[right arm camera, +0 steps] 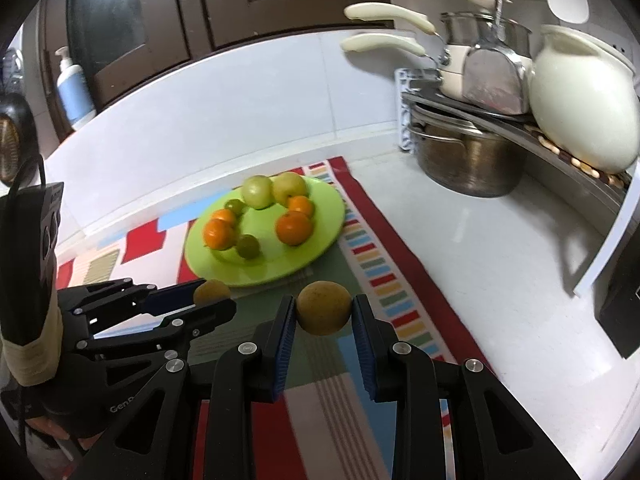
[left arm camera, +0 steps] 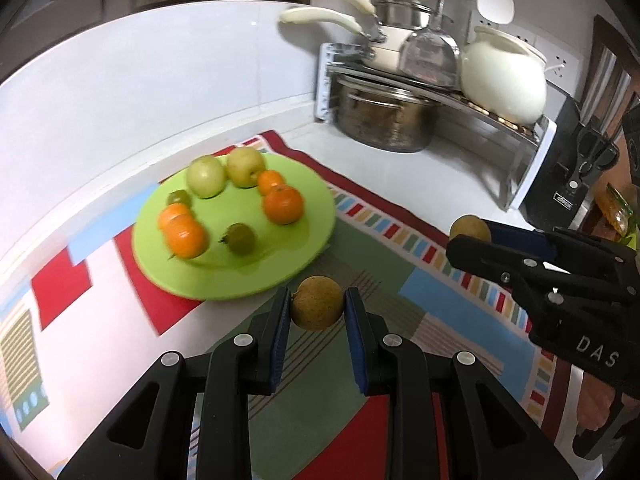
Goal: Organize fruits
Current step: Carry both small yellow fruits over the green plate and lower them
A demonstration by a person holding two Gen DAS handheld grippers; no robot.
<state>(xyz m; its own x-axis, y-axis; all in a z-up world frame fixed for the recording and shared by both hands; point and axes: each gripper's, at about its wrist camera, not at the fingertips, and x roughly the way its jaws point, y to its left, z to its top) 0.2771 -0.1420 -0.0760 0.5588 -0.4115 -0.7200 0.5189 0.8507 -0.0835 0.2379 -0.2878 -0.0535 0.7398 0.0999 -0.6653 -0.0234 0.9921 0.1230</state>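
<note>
A lime-green plate point(left arm camera: 312, 216) point(right arm camera: 328, 220) lies on a patterned cloth and holds several fruits: oranges point(left arm camera: 282, 204) point(right arm camera: 294, 227), pale green apples point(left arm camera: 206, 176) point(right arm camera: 258, 191) and small green fruits point(left arm camera: 239, 239) point(right arm camera: 248, 246). My left gripper point(left arm camera: 317, 309) is shut on a brown round fruit point(left arm camera: 317, 308), held just before the plate's near rim; it shows at the left of the right wrist view point(right arm camera: 212, 296). My right gripper point(right arm camera: 324, 314) is shut on a second brown fruit point(right arm camera: 324, 308), right of the plate; it shows in the left wrist view point(left arm camera: 470, 236).
A metal rack point(left arm camera: 500, 128) point(right arm camera: 560, 152) at the back right holds a steel pot point(left arm camera: 380, 120) point(right arm camera: 468, 160), pans and a white ceramic pot point(left arm camera: 504, 80) point(right arm camera: 580, 96). A black knife block point(left arm camera: 576, 176) stands at the right. A soap bottle point(right arm camera: 72, 88) stands far left.
</note>
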